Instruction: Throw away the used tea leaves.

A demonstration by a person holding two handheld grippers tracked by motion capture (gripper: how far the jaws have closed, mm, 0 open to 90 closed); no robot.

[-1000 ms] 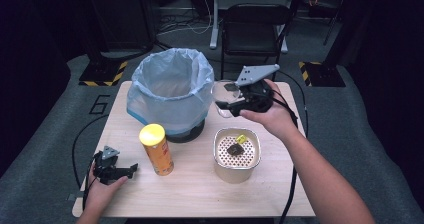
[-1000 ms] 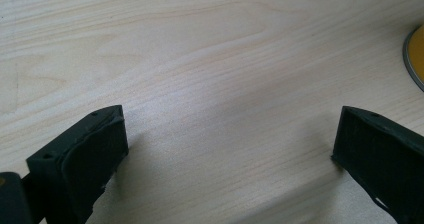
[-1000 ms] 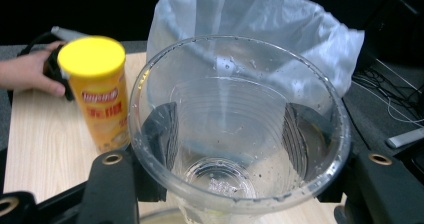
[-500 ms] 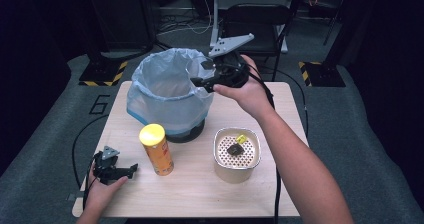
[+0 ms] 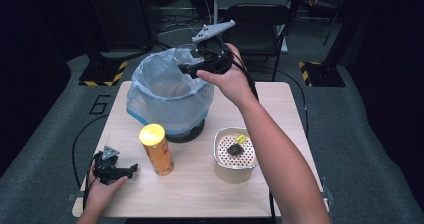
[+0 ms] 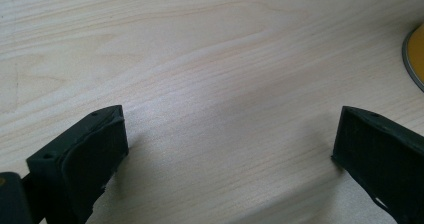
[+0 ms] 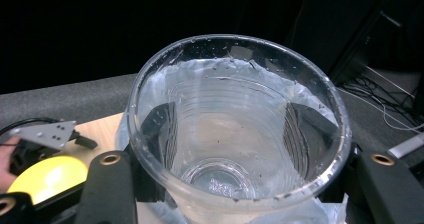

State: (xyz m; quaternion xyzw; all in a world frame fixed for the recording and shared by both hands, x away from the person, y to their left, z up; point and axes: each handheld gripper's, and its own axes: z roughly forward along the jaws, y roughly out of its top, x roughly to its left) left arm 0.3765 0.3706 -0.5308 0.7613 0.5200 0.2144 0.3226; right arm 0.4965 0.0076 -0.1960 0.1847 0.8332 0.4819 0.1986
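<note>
My right gripper (image 5: pixel 187 66) is shut on a clear plastic cup (image 7: pixel 235 124), held over the rim of the bin lined with a pale blue bag (image 5: pixel 165 91). In the right gripper view the cup stands upright between the two black jaws, wet inside and holding nothing. The bin stands at the back left of the wooden table (image 5: pixel 200 194). My left gripper (image 5: pixel 131 170) rests on the table at the front left, jaws wide open with bare wood (image 6: pixel 225 114) between them.
A yellow-lidded orange can (image 5: pixel 156 149) stands in front of the bin. A white perforated container (image 5: pixel 235 154) with a dark lump and a yellow scrap inside sits at centre right. A black chair (image 5: pixel 260 24) stands behind the table.
My right gripper has carried the cup from above the table's back right leftward and up to the bin's rim. The left gripper has stayed put.
</note>
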